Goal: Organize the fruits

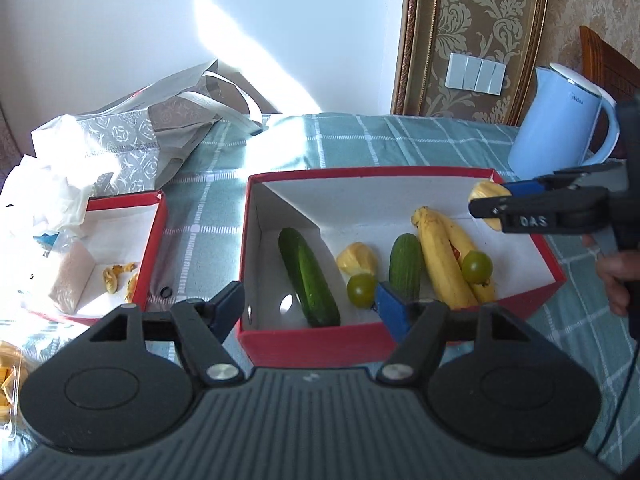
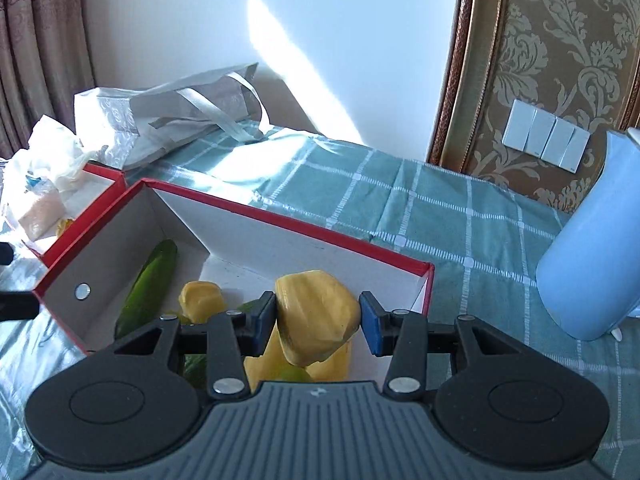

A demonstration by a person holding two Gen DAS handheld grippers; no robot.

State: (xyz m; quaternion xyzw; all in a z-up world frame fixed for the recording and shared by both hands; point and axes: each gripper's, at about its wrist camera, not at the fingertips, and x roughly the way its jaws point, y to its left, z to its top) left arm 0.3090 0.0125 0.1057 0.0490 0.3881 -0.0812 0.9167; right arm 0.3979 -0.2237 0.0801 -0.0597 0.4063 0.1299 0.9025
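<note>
A large red box [image 1: 360,174] holds a long cucumber [image 1: 308,280], a short cucumber [image 1: 406,264], two bananas [image 1: 440,260], two green tomatoes [image 1: 362,290] and a yellow fruit piece [image 1: 356,260]. My left gripper [image 1: 312,310] stands open above the box's near wall, with nothing between its blue pads. Over the box's right end my right gripper [image 1: 486,206] is shut on a second yellow fruit piece [image 1: 484,192]. In the right wrist view that gripper [image 2: 316,320] squeezes the piece [image 2: 320,312] above the box [image 2: 280,216], where a cucumber [image 2: 150,288] lies.
A smaller red box [image 1: 156,232] with peel scraps [image 1: 116,276] sits to the left. Behind it lie a patterned paper bag [image 1: 160,128] and crumpled plastic. A blue kettle [image 1: 560,128] stands at the back right on the checked cloth. A person's hand [image 1: 616,276] grips the right tool.
</note>
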